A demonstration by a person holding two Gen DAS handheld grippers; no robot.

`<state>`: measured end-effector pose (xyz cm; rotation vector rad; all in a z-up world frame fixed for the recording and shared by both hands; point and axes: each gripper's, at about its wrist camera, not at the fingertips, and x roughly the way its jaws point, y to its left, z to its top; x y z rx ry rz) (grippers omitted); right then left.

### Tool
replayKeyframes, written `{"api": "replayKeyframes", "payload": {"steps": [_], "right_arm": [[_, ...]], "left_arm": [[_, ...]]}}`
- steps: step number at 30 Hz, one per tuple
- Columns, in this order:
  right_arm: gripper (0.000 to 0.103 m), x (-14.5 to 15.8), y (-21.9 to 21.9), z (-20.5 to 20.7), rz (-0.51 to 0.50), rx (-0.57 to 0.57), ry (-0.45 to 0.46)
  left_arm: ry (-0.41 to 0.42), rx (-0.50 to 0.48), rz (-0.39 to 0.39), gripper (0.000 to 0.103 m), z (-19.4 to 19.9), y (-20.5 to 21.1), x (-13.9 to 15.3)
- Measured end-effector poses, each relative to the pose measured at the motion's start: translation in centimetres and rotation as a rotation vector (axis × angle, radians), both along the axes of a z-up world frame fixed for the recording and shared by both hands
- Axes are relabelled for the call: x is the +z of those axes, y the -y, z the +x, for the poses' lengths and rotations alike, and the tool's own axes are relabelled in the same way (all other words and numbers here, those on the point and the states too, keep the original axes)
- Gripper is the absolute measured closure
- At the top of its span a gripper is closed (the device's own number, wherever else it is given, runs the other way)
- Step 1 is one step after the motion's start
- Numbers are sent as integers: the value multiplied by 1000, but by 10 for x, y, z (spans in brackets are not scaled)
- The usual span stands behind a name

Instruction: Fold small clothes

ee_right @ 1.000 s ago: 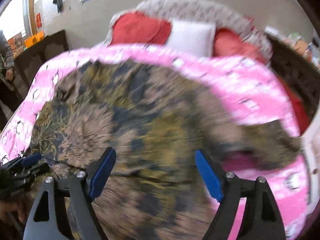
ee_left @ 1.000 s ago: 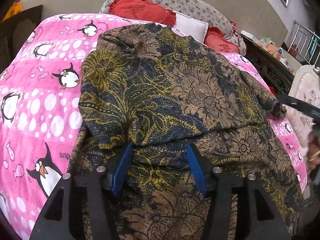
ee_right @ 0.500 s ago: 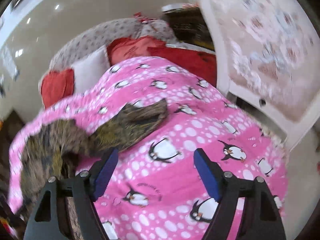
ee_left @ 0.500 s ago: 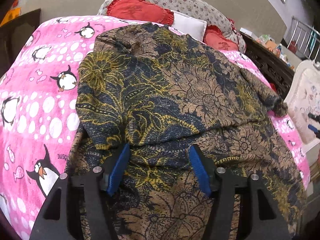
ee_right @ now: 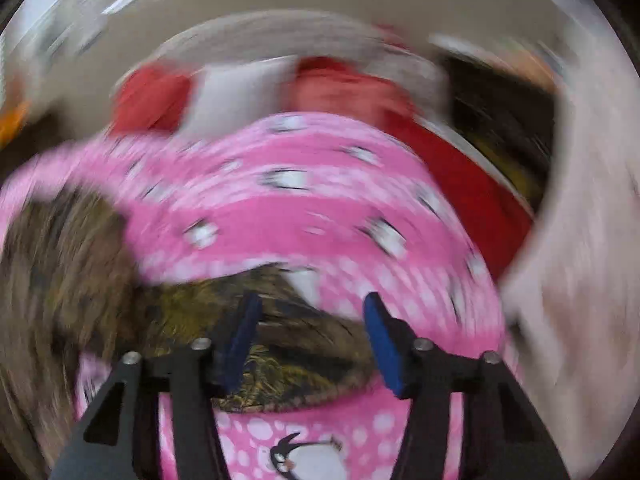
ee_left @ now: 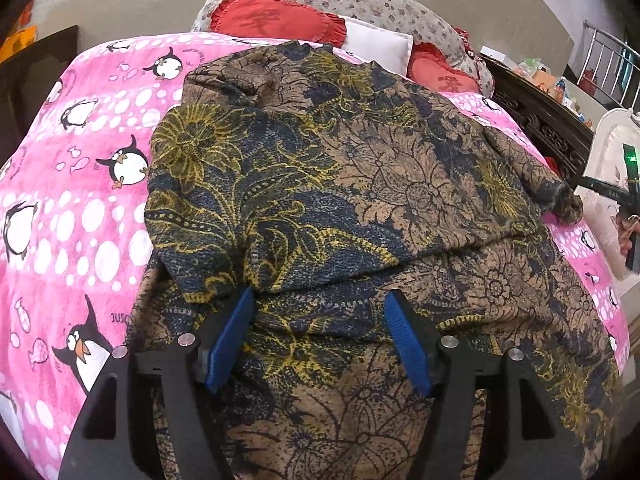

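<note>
Item: patterned garment [ee_left: 340, 184], brown, navy and yellow floral, spread across the pink penguin blanket [ee_left: 80, 216] on the bed, filling the centre of the left wrist view; one side lies folded over the body, its edge crossing the lower middle of the frame. Left gripper [ee_left: 320, 336]: fingers parting, cloth lying beneath the gap, pads not pressing it; a second ago they stood narrower on this same fold, so this side appears released and finished. Right gripper [ee_right: 310, 340]: since a second ago it has swung from the garment's middle to the outstretched sleeve [ee_right: 280, 344] at lower centre of its blurred view; fingers closing, sleeve between them, not yet clamped. Judgement: sleeve fold comes next.
</note>
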<state>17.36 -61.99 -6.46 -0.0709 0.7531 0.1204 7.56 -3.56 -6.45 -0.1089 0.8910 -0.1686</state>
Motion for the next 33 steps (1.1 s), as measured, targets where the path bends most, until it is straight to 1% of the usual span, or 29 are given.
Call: {"api": "replayKeyframes", "payload": {"steps": [1,2,3,5,6,7,10,12,13,14,15,16,17,18,20,21,23,24,25,27,28,29,30,31,33], "right_arm": [[40,2,-7,5,-57,82,-23],[40,2,-14,11,-120,183,-65],[40,1,-17,16,-157,235,-98],[38,-4,-19,25,-186,312,-169],[38,-9,-20,30,-212,338,-202],[38,-16,-22,36,-270,357,-240],[38,-39,-24,47,-372,390,-320],[39,-52,-23,48,-410,405,-374],[39,-52,-22,48,-409,404,-375],[41,-50,-19,48,-385,394,-377],[58,-47,-15,48,-358,379,-381],[81,-45,-11,47,-326,360,-391],[85,-41,-4,45,-281,338,-396],[86,-36,2,42,-252,321,-381],[93,-23,13,34,-178,283,-342],[95,-14,24,30,-111,243,-320],[96,3,43,22,-22,169,-262],[96,10,50,19,11,132,-247],[96,20,59,14,48,73,-228],[96,36,68,11,89,-11,-198],[96,51,73,5,153,-69,-167],[96,62,70,1,202,-93,-139],[96,77,63,-4,263,-92,-104],[96,90,52,-8,320,-66,-75],[96,118,11,-15,436,46,-29]], "left_arm": [[0,1,0,55,0,0,0],[0,2,-1,55,0,0,0],[0,4,-2,55,0,1,0],[0,3,-2,55,1,0,0],[-1,3,-2,55,1,0,0],[-1,5,-2,55,1,1,0],[-1,5,-3,55,1,0,-1],[-1,4,-2,55,1,0,-1],[-1,4,-3,55,1,0,-1],[-1,4,-4,55,1,0,-1],[-1,6,-5,55,1,0,-1],[-1,7,-7,55,1,0,-1],[0,7,-9,55,1,0,-1],[0,7,-11,55,1,0,-1],[1,8,-15,55,1,0,-1],[2,9,-19,55,1,0,-1],[3,9,-28,55,0,-1,-1],[4,10,-32,55,0,-2,-1],[5,10,-39,55,-1,-2,-1],[7,10,-51,55,-2,-4,0],[9,11,-59,55,-2,-5,0],[10,11,-65,55,-2,-5,0],[11,11,-70,55,-2,-6,0],[11,12,-76,55,-2,-6,0],[12,10,-86,54,-2,-7,0]]}}
